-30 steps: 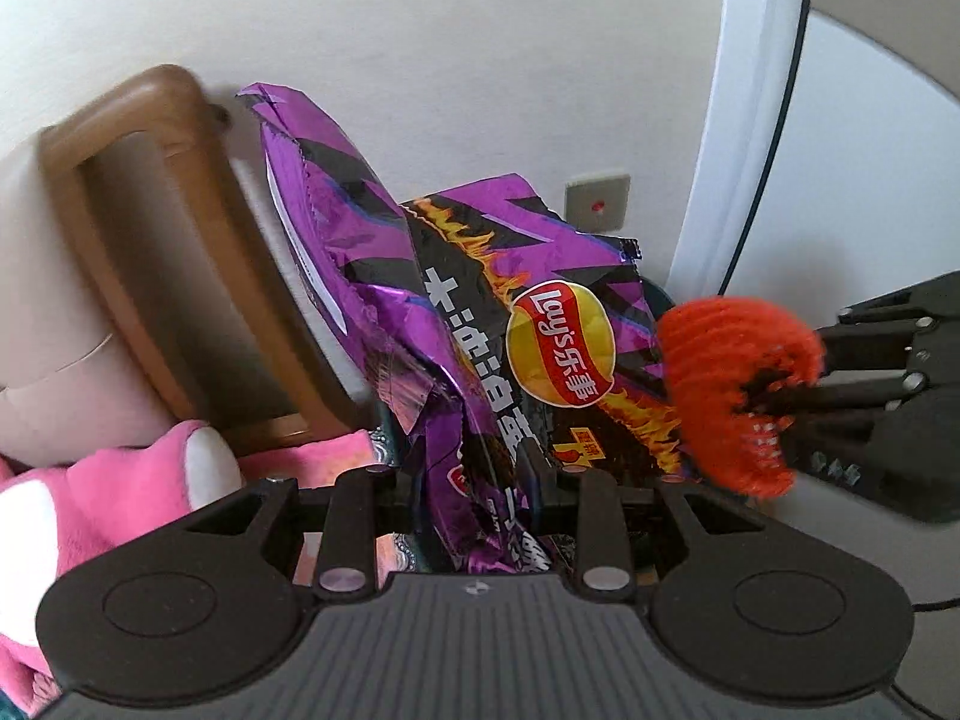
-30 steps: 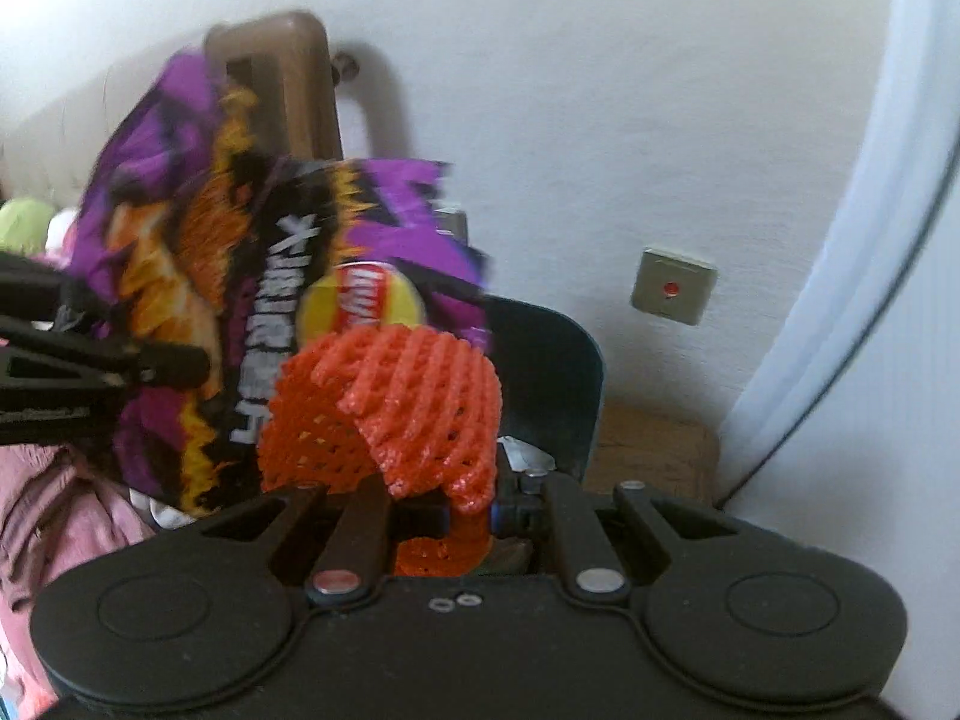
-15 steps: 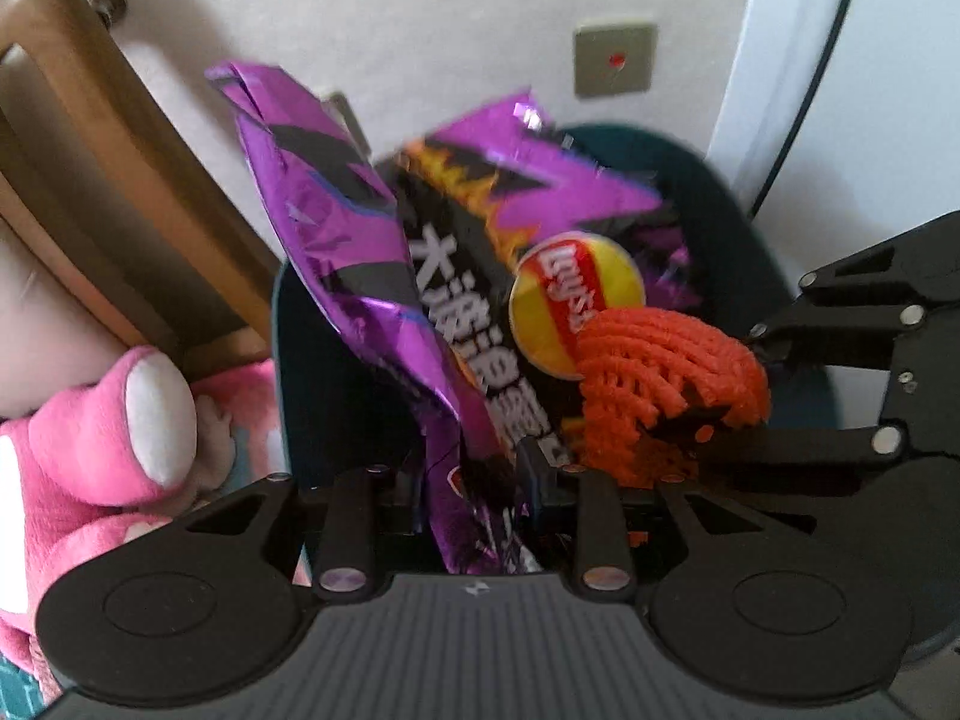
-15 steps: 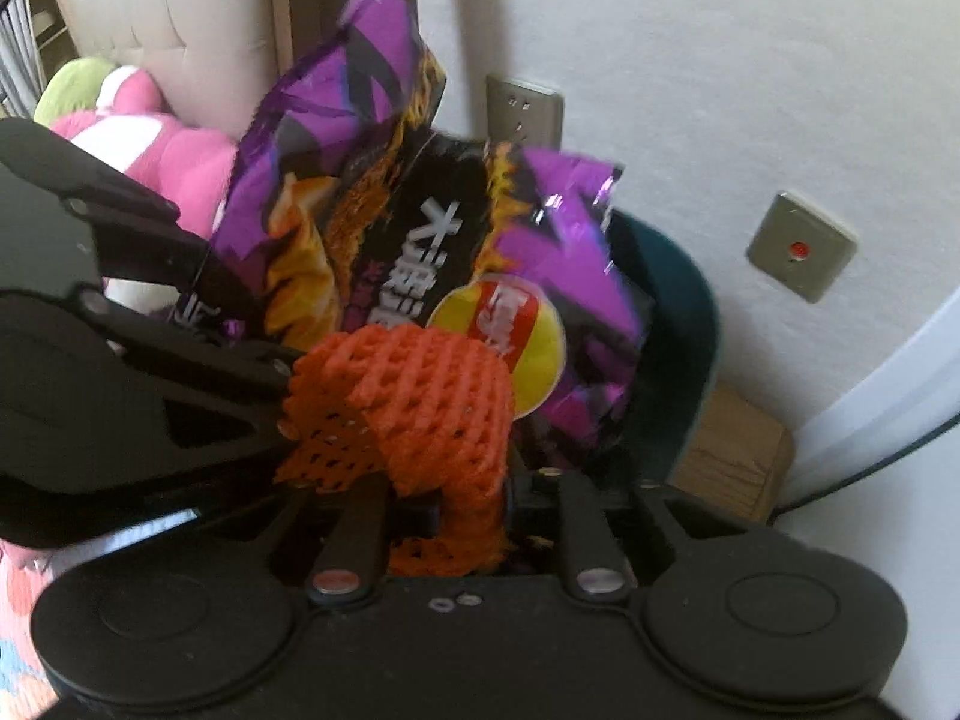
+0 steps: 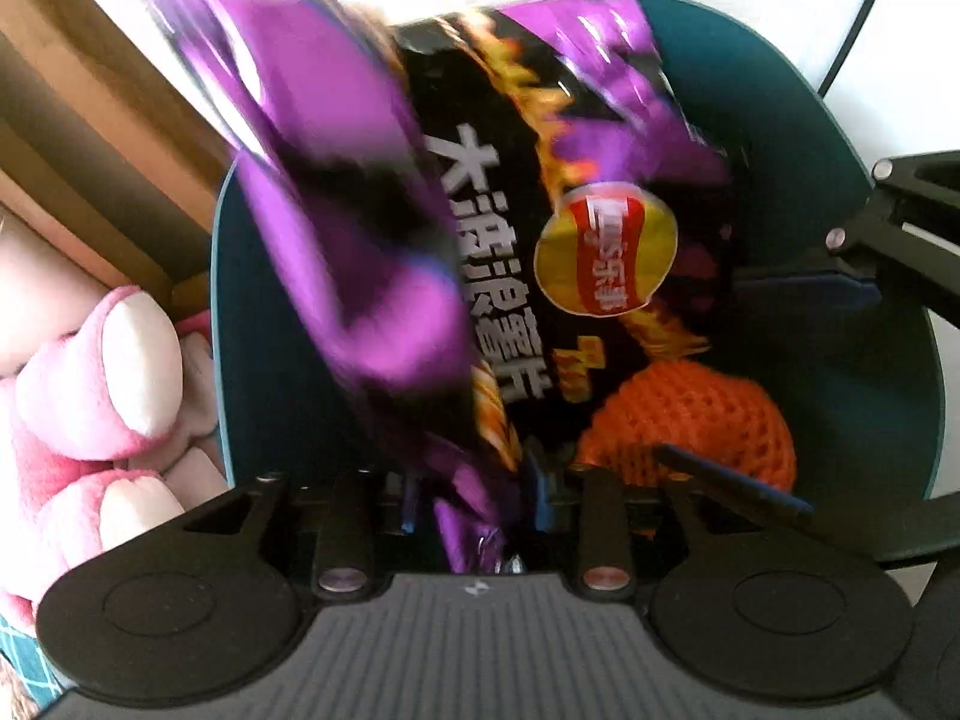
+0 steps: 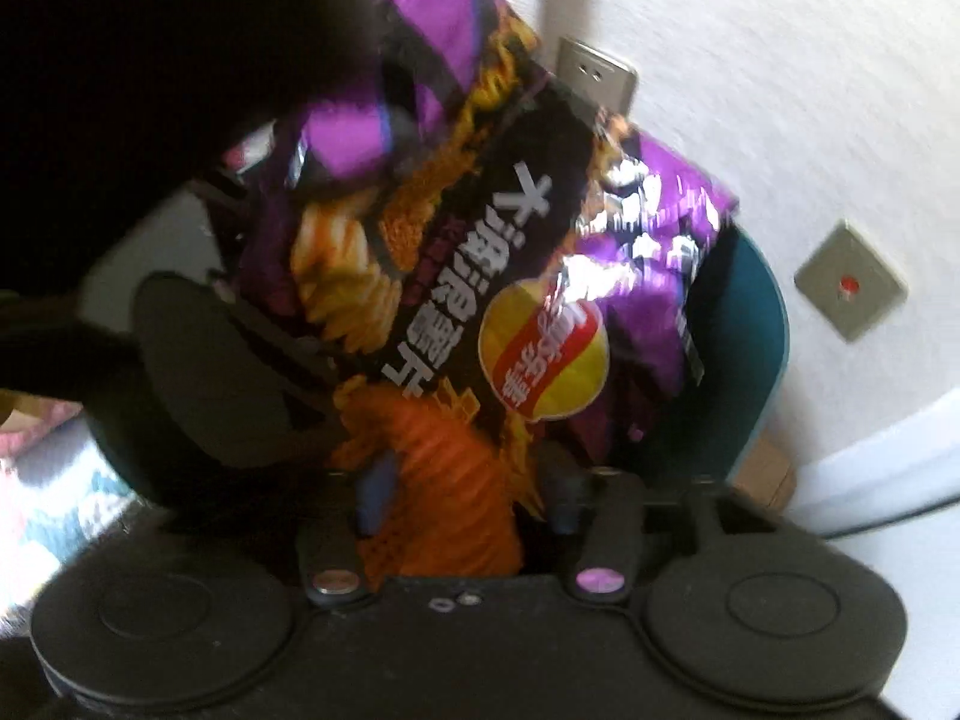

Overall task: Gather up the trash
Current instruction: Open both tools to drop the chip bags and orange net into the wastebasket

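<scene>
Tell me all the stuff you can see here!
chip bag: one, purple and black, partly inside the bin
foam net: one, orange, low in the bin beside the bag
bin: one, teal, against the wall
plush toy: one, pink, left of the bin
wall plate: one, grey with red dot, on the white wall
wall socket: one, silver, behind the bag
left tool: black, shut on the chip bag
right tool: black, shut on the foam net
</scene>
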The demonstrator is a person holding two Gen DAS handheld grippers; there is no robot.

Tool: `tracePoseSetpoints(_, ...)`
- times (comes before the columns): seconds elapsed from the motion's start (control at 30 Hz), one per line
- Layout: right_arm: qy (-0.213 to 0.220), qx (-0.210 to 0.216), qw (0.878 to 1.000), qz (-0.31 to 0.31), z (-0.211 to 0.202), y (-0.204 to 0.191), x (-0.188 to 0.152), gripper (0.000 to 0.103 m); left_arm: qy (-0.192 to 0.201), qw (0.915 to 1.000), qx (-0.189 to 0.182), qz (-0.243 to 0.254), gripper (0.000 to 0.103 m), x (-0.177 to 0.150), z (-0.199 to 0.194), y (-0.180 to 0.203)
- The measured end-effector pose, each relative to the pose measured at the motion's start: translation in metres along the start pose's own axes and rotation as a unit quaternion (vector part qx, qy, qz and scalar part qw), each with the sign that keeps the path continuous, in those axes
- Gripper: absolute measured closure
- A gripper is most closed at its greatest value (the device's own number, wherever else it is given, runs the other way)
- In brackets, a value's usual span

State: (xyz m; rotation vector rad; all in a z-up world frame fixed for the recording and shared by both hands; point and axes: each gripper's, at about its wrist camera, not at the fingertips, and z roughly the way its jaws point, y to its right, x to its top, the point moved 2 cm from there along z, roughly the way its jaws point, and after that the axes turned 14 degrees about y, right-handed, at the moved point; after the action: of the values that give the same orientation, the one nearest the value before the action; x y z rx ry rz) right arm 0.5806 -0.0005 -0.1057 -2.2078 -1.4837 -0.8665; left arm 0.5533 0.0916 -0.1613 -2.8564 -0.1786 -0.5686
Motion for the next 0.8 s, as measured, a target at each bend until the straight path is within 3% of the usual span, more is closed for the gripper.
tracePoseSetpoints(0.03,0.001,-0.001,1.0,-0.013,0.0,-0.009,0.003,0.046,0.001,1.0,0.004,-0.004,0.051,0.0,0.0,-0.002)
tracePoseSetpoints(0.13,-0.003,0.002,1.0,-0.03,0.001,-0.014,0.008,0.044,0.012,0.9995,-0.004,-0.03,0.037,0.0,-0.003,-0.014)
tracePoseSetpoints(0.43,0.019,0.016,1.0,0.001,-0.022,-0.016,0.021,0.035,0.049,0.9929,-0.052,-0.095,0.034,-0.001,-0.036,-0.035)
tracePoseSetpoints(0.8,0.071,-0.009,0.995,0.076,-0.082,-0.016,0.018,0.029,0.125,0.9841,-0.086,-0.093,0.034,-0.028,-0.107,-0.05)
